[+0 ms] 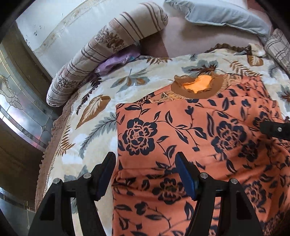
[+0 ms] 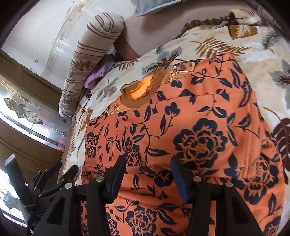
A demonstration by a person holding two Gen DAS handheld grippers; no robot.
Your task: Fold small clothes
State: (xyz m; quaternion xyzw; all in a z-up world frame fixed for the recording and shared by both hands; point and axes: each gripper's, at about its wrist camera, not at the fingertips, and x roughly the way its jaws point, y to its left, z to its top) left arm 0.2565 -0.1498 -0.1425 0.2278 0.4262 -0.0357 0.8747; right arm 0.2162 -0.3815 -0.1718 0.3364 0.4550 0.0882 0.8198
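An orange garment with dark blue flowers (image 1: 190, 138) lies spread on a leaf-patterned blanket (image 1: 101, 101), its brown collar (image 1: 199, 87) at the far end. My left gripper (image 1: 145, 163) is open above the garment's left edge, holding nothing. The garment also fills the right wrist view (image 2: 190, 136). My right gripper (image 2: 148, 163) is open above the middle of the garment, holding nothing. The left gripper shows at the lower left of the right wrist view (image 2: 54, 174). A tip of the right gripper shows at the right edge of the left wrist view (image 1: 275, 129).
A striped rolled quilt (image 1: 101, 52) lies along the blanket's far left edge, with a purple cloth (image 1: 116, 61) under it. A light blue pillow (image 1: 223, 16) lies at the back. The bed edge (image 1: 52, 145) drops off on the left toward a glass-panelled cabinet (image 1: 18, 105).
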